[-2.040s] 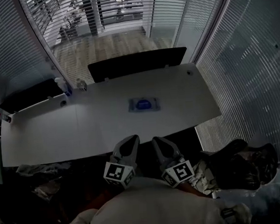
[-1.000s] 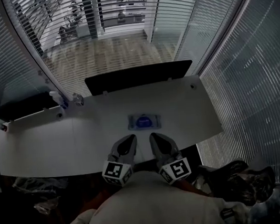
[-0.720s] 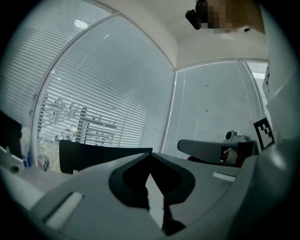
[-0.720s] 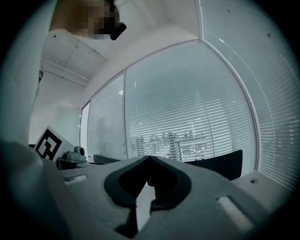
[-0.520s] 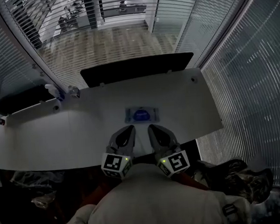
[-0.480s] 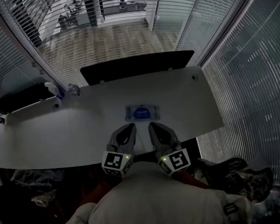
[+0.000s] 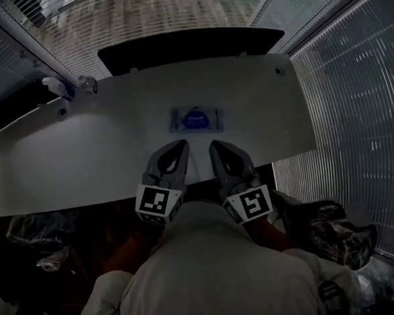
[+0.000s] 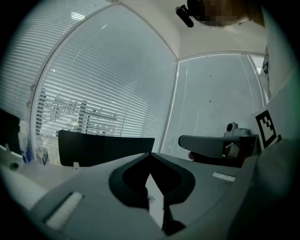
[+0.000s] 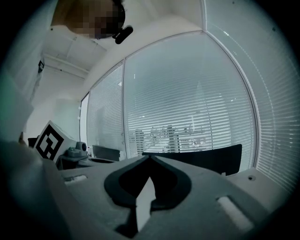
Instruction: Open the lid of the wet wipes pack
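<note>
In the head view, a long white table (image 7: 82, 155) filled the middle. The flat pale wet wipes pack (image 7: 177, 120) lay near the middle of the table, and its round blue lid (image 7: 195, 118) lay flat on top. The left claw (image 7: 179, 145) and the right claw (image 7: 216, 145) hung side by side over the near edge, at 6 o'clock from the pack, close to it but not touching it. A wide black chair back (image 7: 189, 47) stood at 12 o'clock from the pack. A small bottle (image 7: 56, 86) stood far off at 10 o'clock.

In the left gripper view, the left claw (image 8: 150, 154) was closed. Its two grey jaws met at the tips and held nothing. The black chair back (image 8: 103, 147) was at 9 o'clock.

In the right gripper view, the right claw (image 9: 150, 157) was closed too, tips together and empty. The chair back (image 9: 206, 160) was at 3 o'clock.
</note>
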Available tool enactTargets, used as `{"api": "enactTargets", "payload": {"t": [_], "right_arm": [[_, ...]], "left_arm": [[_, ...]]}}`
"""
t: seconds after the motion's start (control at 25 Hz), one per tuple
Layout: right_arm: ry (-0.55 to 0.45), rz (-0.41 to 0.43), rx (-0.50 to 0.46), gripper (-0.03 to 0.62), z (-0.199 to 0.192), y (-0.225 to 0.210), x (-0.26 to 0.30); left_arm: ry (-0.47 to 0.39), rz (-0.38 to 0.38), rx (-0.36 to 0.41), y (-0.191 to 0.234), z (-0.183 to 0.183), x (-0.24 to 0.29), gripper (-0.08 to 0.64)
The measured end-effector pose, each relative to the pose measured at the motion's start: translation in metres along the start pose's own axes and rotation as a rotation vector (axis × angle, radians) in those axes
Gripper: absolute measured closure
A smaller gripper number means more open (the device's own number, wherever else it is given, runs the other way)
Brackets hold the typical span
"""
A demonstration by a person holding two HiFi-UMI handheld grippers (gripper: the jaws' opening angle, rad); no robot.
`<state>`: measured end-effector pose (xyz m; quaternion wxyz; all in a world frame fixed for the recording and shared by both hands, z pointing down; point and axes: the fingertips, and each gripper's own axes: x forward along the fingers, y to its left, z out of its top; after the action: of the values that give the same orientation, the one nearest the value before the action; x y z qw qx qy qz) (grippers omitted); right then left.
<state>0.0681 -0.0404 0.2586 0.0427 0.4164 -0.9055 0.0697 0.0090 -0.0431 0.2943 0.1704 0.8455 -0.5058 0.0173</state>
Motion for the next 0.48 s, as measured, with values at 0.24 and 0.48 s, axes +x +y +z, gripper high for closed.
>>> {"api": "enactTargets", "payload": {"t": [0.24, 0.48], "right_arm": [[0.058, -0.012, -0.018, 0.591, -0.022, -0.008, 0.010], [0.107, -0.016, -0.033, 0.591, -0.043, -0.021, 0.022]], "left_arm": [[0.057, -0.018, -0.014, 0.007, -0.030, 0.006, 0.557], [0.105, -0.006, -0.017, 0.021, -0.052, 0.020, 0.557]]}}
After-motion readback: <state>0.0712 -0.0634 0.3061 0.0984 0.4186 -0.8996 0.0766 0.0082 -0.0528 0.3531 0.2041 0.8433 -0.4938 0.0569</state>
